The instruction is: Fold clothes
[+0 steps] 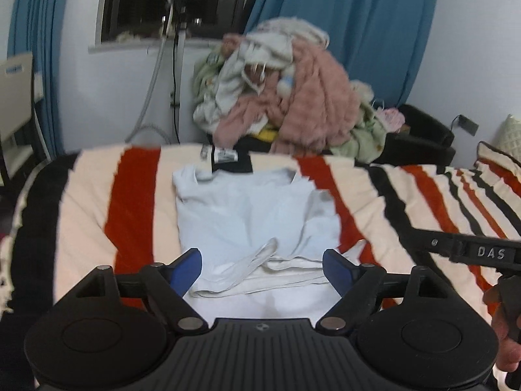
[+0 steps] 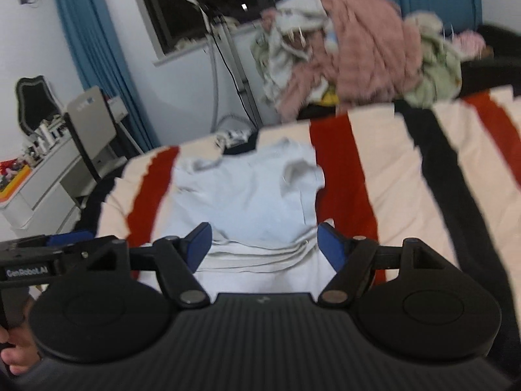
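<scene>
Left gripper (image 1: 262,268) jaws spread wide, nothing pinched, hovering over near hem of pale blue T-shirt (image 1: 254,208). Shirt lies partly folded on striped blanket (image 1: 133,202), hem layers bunched at near edge. Right gripper (image 2: 264,244) jaws also apart, empty, above the same hem. Pile of unfolded clothes (image 1: 286,97) behind the bed, right of window (image 1: 169,0).

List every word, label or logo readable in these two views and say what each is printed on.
"DAS": raised letters on the black bar of the right gripper, seen from the left wrist view.
"GenRobot.AI": white print on the body of the left gripper, seen from the right wrist view.
White tag on the black garment beyond the pale blue shirt: printed, but too blurred to read.
Small emblem on each camera housing: too small to read.
</scene>
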